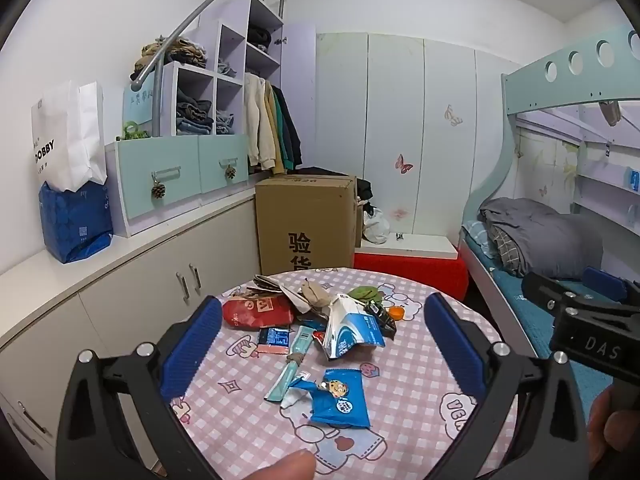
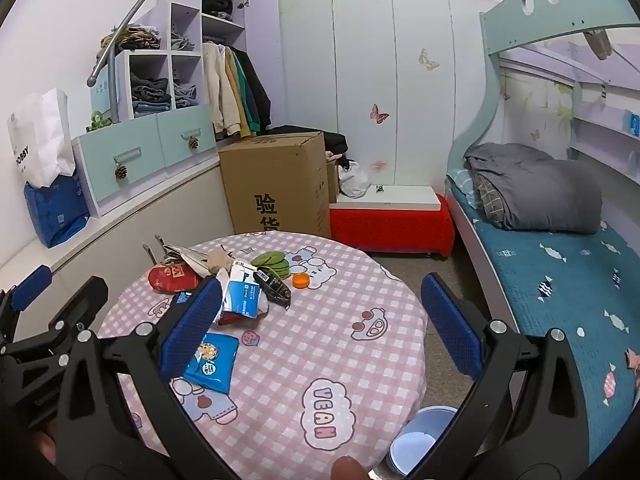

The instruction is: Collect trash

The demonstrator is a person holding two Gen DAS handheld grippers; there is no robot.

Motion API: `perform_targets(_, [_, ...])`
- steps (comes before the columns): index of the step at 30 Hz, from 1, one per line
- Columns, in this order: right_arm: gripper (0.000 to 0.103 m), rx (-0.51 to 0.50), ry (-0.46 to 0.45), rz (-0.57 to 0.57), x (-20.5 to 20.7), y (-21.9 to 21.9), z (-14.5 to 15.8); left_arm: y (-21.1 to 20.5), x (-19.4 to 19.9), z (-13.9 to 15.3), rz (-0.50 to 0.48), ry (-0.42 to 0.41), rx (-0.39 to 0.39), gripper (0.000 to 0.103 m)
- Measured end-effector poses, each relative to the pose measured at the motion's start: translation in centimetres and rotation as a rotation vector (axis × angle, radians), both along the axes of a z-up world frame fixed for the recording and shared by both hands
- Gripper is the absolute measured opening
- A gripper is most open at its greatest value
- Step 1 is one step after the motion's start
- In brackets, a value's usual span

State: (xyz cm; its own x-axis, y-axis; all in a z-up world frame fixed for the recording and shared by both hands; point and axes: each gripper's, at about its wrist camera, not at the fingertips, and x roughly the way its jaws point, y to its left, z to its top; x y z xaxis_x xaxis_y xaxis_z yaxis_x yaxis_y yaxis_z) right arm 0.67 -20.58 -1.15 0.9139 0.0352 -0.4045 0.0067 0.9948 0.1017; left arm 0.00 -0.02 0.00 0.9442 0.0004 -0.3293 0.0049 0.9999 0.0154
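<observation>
A round table with a pink checked cloth [image 1: 400,380] [image 2: 320,340] holds a pile of trash. A blue cookie wrapper [image 1: 340,398] [image 2: 212,362] lies nearest. Behind it are a teal stick wrapper [image 1: 292,364], a white and blue pouch [image 1: 352,330] [image 2: 242,292], a red bag [image 1: 258,310] [image 2: 172,278], a green piece [image 2: 274,262] and an orange cap [image 1: 397,313] [image 2: 301,280]. My left gripper [image 1: 322,354] is open above the table's near side, over the wrappers. My right gripper [image 2: 320,324] is open to the right of the pile.
A light blue bin [image 2: 420,440] stands on the floor by the table's right front. A cardboard box [image 1: 306,224] and a red stool [image 2: 392,224] stand behind the table. A bed [image 2: 560,280] is on the right, low cabinets [image 1: 132,280] on the left.
</observation>
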Motion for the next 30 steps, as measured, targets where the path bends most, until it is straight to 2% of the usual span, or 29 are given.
perform_targets(30, [0.097, -0.004, 0.0, 0.003, 0.37, 0.05, -0.22, 0.23, 0.65, -0.81, 0.006, 0.022, -0.019, 0.099])
